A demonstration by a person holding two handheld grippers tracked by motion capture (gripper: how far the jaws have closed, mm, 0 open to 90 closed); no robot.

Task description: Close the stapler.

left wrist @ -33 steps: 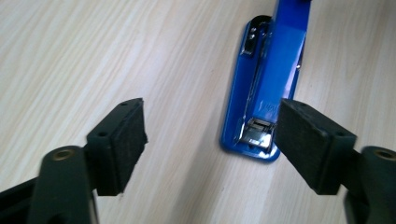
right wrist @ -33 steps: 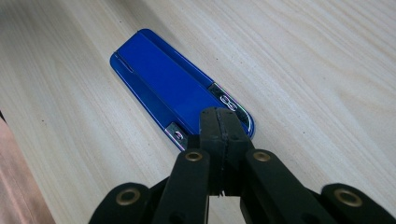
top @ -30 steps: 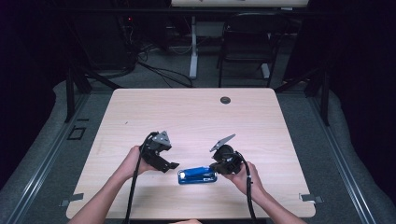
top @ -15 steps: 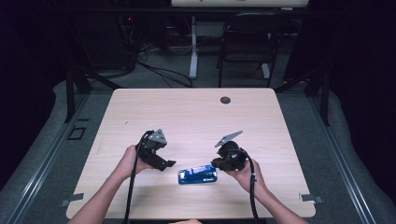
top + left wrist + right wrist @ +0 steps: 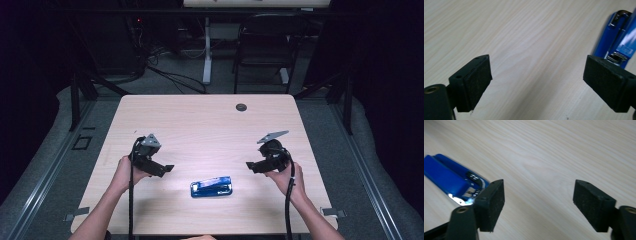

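— Where does the blue stapler [image 5: 212, 187] lie?

— It lies flat on the wooden bench [image 5: 200, 125], near the person's edge and about midway between the two hands. Nothing touches it. It sits lengthwise across the bench in the high view.

— And the left gripper [image 5: 167, 169]?

— The person's left hand [image 5: 126, 172] holds it to the left of the stapler, apart from it, pointing toward the middle of the bench. Its jaws have just been opening and stand wide, with only bare wood between the pads [image 5: 477, 82]. In the left gripper view the stapler [image 5: 617, 37] shows behind the right-hand jaw, outside the gap.

— The right gripper [image 5: 249, 166]?

— It hangs to the right of the stapler, well clear of it, in the right hand [image 5: 285, 177]. Its jaws have also just been opening; they stand wide and hold nothing. In the right gripper view the stapler [image 5: 451, 178] lies beyond the left-hand jaw, its metal end nearest the gripper.

— Anything else on the bench?

— A small dark round fitting [image 5: 241, 107] near the far edge.
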